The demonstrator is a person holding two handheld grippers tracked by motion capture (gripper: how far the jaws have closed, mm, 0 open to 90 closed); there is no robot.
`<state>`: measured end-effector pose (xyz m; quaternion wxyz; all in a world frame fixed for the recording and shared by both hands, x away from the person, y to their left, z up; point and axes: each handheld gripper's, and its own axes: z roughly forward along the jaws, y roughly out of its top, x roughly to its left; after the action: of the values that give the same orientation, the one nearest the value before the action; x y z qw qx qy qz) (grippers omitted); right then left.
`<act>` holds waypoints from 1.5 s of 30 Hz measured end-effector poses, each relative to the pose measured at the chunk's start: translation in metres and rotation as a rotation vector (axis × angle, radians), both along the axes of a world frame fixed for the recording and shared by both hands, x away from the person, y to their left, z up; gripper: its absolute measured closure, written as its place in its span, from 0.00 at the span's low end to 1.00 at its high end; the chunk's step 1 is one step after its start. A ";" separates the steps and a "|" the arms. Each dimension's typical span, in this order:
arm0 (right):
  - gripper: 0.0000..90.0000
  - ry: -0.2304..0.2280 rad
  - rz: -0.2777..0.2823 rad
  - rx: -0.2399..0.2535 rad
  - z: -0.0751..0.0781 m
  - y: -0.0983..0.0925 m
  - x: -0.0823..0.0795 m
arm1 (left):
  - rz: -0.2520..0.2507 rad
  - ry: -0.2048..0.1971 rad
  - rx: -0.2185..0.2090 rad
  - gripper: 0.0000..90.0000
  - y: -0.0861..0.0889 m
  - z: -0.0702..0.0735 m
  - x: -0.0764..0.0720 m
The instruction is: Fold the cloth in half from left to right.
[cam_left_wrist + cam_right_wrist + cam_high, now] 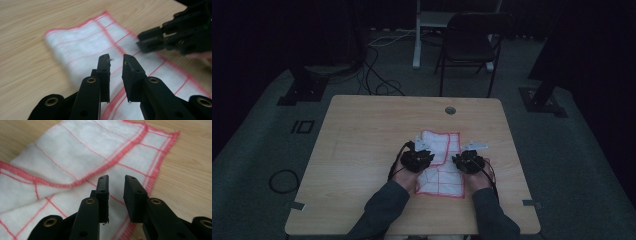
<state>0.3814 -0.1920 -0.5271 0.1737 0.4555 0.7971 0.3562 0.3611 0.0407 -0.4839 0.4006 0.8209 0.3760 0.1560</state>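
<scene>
Hovering grippers (423, 149) over cloth (443, 170)

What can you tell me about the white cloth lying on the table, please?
The white cloth is a thin woven towel with red stitched hems and a red line grid. It lies partly folded, one layer overlapping another, flat on the wooden table near its front middle. Both grippers hover over it with a gap between their jaws; nothing is visibly gripping it.

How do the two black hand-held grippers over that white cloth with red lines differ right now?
The left hand-held gripper hovers at the left edge of the white red-lined cloth; the right hand-held gripper hovers at its right edge. In its own view, the left one points at a flat single layer, while the right one faces a folded-over flap. Both have narrowly parted jaws with nothing between them.
</scene>
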 end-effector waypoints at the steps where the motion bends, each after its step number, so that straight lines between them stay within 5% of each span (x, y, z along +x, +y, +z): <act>1: 0.82 0.000 0.002 -0.001 0.000 0.002 0.001 | 0.025 0.003 -0.001 0.85 0.012 -0.001 -0.002; 13: 0.74 0.001 0.004 -0.024 0.000 0.024 0.021 | 0.067 0.038 -0.075 0.74 0.050 -0.007 -0.026; 22: 0.67 0.012 -0.034 -0.014 0.002 0.031 0.037 | 0.058 0.092 -0.096 0.65 0.050 -0.026 -0.036; 30: 0.71 0.050 -0.043 -0.008 -0.009 0.033 0.046 | 0.057 0.132 -0.093 0.65 0.043 -0.038 -0.033; 32: 0.75 0.053 -0.043 -0.003 -0.009 0.033 0.046 | 0.058 0.138 -0.084 0.67 0.041 -0.039 -0.032; 37: 0.92 0.048 -0.020 -0.015 -0.007 0.034 0.045 | 0.035 0.125 -0.071 0.95 0.033 -0.036 -0.036; 45: 0.94 0.024 -0.035 -0.003 -0.003 0.030 0.046 | -0.043 0.114 -0.105 0.97 0.022 -0.025 -0.045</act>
<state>0.4274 -0.1617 -0.5297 0.1710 0.4733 0.7916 0.3466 0.3156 0.0631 -0.5089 0.4243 0.8143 0.3879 0.0803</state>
